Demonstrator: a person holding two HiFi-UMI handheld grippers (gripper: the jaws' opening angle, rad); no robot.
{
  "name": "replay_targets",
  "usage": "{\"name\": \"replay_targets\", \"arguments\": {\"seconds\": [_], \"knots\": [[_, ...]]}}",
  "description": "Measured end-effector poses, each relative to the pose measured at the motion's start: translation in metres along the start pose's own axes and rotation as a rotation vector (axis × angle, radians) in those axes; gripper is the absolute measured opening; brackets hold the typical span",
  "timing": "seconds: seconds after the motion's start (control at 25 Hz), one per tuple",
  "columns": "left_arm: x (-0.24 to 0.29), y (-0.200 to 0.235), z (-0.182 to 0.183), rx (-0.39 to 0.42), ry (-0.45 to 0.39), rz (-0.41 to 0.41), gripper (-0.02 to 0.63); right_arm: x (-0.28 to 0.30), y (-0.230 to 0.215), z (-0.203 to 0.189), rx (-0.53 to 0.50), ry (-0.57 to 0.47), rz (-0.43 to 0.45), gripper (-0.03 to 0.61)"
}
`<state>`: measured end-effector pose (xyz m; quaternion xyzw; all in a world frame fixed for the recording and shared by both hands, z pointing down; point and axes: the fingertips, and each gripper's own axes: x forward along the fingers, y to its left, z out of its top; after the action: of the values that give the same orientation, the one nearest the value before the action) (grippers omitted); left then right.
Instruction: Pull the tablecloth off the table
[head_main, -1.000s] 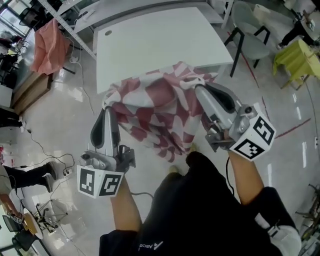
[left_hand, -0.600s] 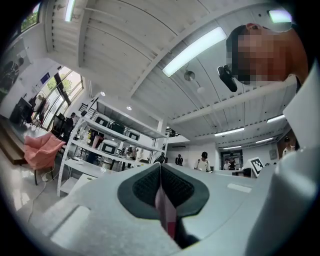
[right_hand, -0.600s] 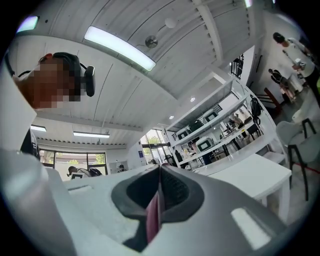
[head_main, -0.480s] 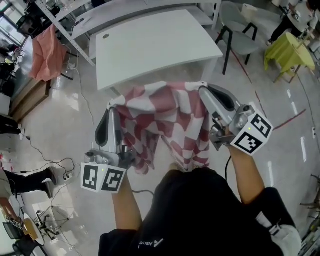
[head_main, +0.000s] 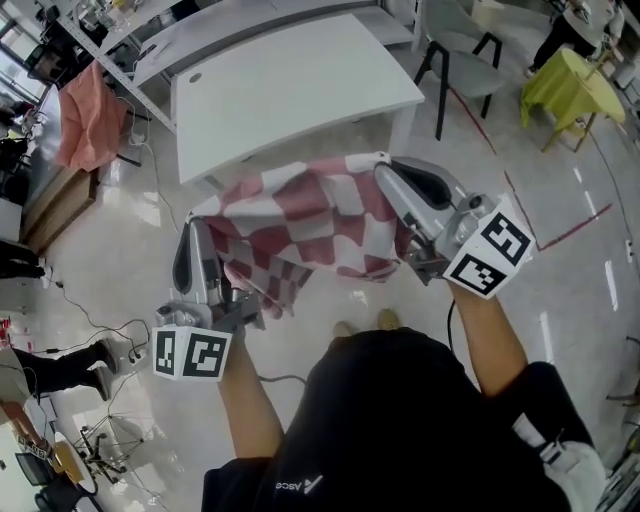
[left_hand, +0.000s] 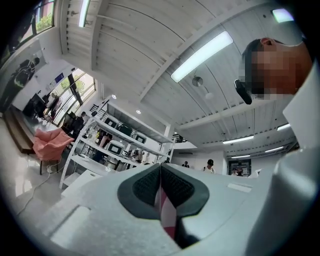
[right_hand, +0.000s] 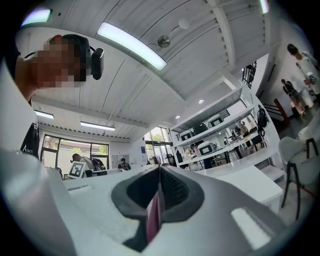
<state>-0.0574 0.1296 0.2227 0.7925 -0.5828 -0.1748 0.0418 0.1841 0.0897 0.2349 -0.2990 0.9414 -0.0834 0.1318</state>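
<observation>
Item: left gripper (head_main: 198, 228), nearest, at the person's left, marker cube toward the body. Jaws pressed together on a thin fold of cloth (head_main: 310, 225). Its own view shows a red-and-white sliver (left_hand: 167, 215) pinched between the dark pads (left_hand: 142, 187).

Item: right gripper (head_main: 385, 172), a little farther off and higher. Jaws likewise clamped on the cloth's opposite upper edge. Its own view shows a red strip (right_hand: 152, 217) caught in the seam between the pads.

Item: cloth, red-and-white check.
- Location: in the air, slung between the two grippers, over the floor (head_main: 130, 240), just short of the table (head_main: 290, 85). No part appears to rest on the top.
- Form: sags in the middle; the lower edge hangs in loose folds near the left gripper.
- Handling, as judged: light, soft and limp, with no stiffness of its own. It is not fragile. The weave looks thin, so a shallow pinch may slip under a sharp tug.
- Hold, as judged: best at the edge or corners, with a gathered fold set deep between the pads. Two holds well apart would keep the hem off the floor.

Item: table, white, beyond the cloth. The top is bare, so the pull looks done in effect.

Item: chair (head_main: 460, 45), beyond the table's right end.

Item: pink fabric (head_main: 85, 115), draped at far left.

Item: yellow-green cover (head_main: 570, 85), far right.
</observation>
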Motion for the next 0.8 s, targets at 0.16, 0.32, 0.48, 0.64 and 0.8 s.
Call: {"name": "replay_targets", "arguments": {"seconds": [0.16,0.32,0.48,0.64,0.8], "knots": [[-0.004,0.000,0.007,0.004,0.008,-0.004,0.011,-0.001,0.006,0.002,-0.014,0.000,-0.018,0.005],[-0.002,-0.005,0.010,0.005,0.009,-0.014,0.011,-0.004,0.004,0.004,-0.026,0.009,-0.038,0.005],[0.004,-0.012,0.006,0.006,0.009,-0.020,0.011,-0.011,-0.005,0.003,-0.034,0.017,-0.050,0.005],[0.007,-0.015,0.007,0.007,0.010,-0.026,0.011,-0.012,-0.007,0.003,-0.032,0.020,-0.054,0.005],[0.008,-0.018,0.007,0.012,0.012,-0.030,0.011,-0.014,-0.009,0.004,-0.033,0.018,-0.055,0.005]]}}
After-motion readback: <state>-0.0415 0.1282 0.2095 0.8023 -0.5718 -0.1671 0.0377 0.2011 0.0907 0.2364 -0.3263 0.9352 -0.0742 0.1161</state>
